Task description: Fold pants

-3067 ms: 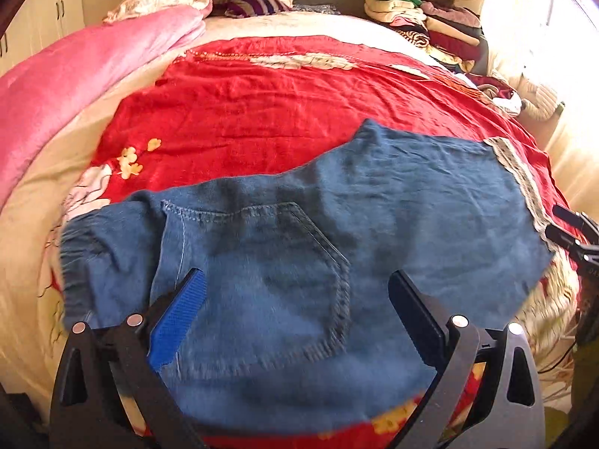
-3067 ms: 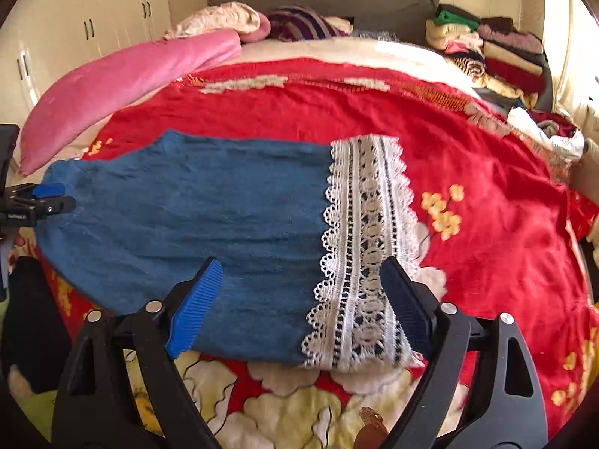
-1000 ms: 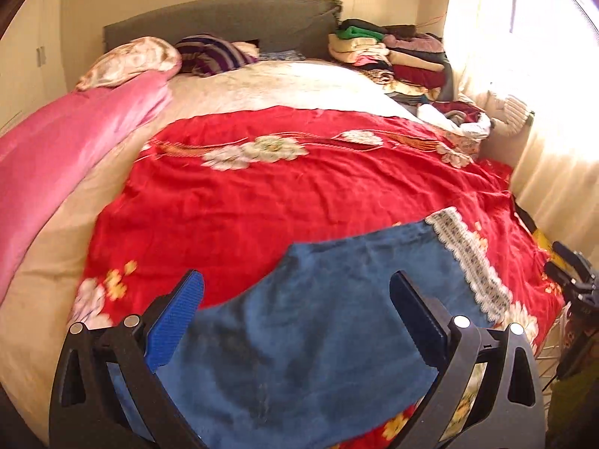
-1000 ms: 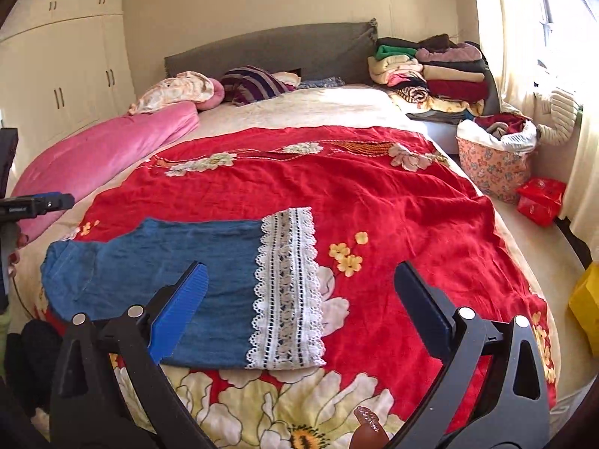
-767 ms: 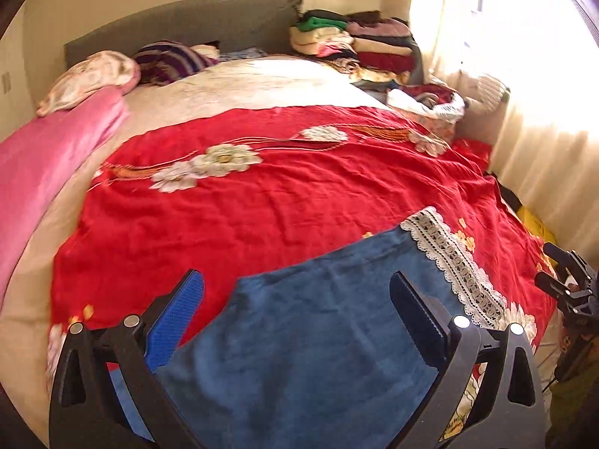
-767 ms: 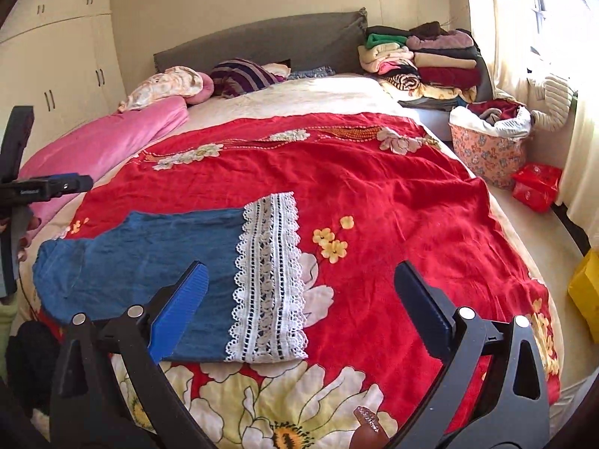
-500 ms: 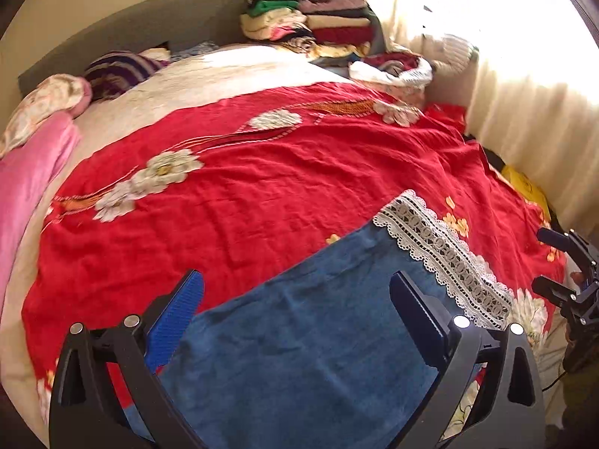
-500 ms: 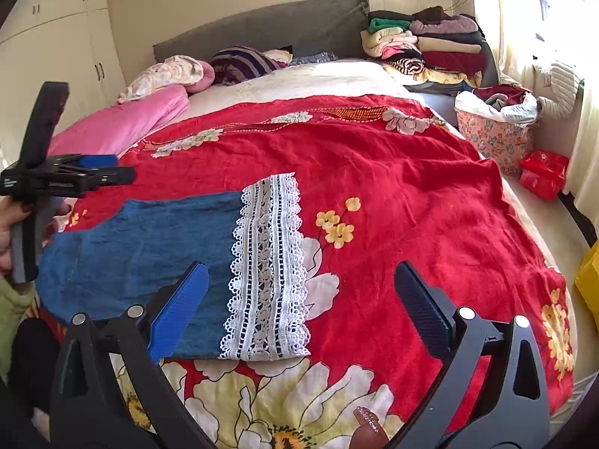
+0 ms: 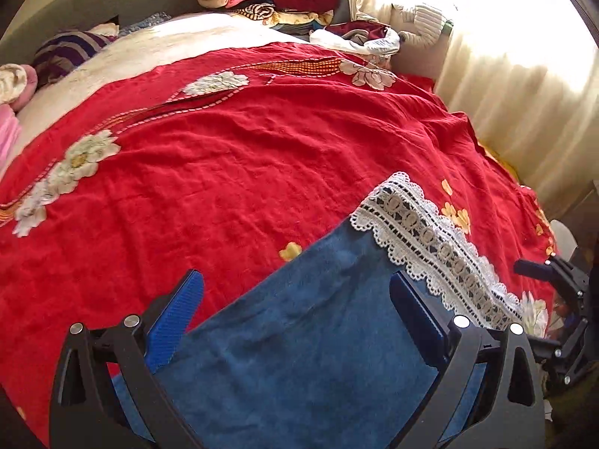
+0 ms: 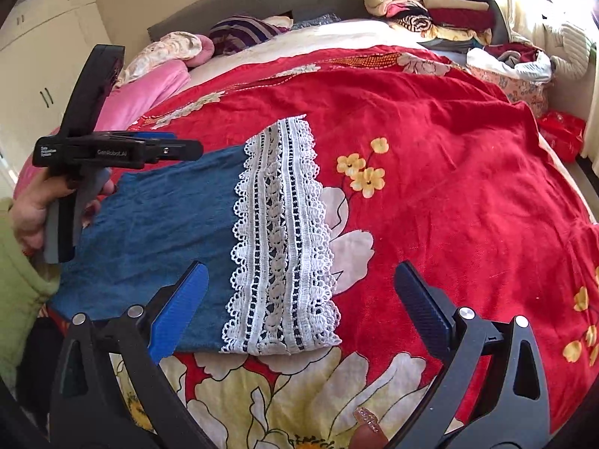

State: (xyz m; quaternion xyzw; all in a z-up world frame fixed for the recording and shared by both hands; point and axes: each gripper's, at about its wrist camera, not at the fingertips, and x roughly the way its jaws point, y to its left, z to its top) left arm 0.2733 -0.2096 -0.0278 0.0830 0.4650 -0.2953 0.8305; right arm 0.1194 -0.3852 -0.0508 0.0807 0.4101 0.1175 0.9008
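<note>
The blue denim pants lie folded flat on the red floral bedspread, with a white lace cuff at their right end. They also show in the right wrist view, lace cuff toward the middle. My left gripper is open and empty, held above the denim; it also shows from the side in the right wrist view. My right gripper is open and empty, above the lace cuff near the bed's front edge; it also shows at the edge of the left wrist view.
A pink duvet and pillows lie at the bed's left and head. Stacked folded clothes sit at the far right. A laundry basket stands by the curtain.
My left gripper has swung right along the pants, so the lace cuff now sits closer. My right gripper has dropped nearer the cuff. Both stay open and the pants lie still.
</note>
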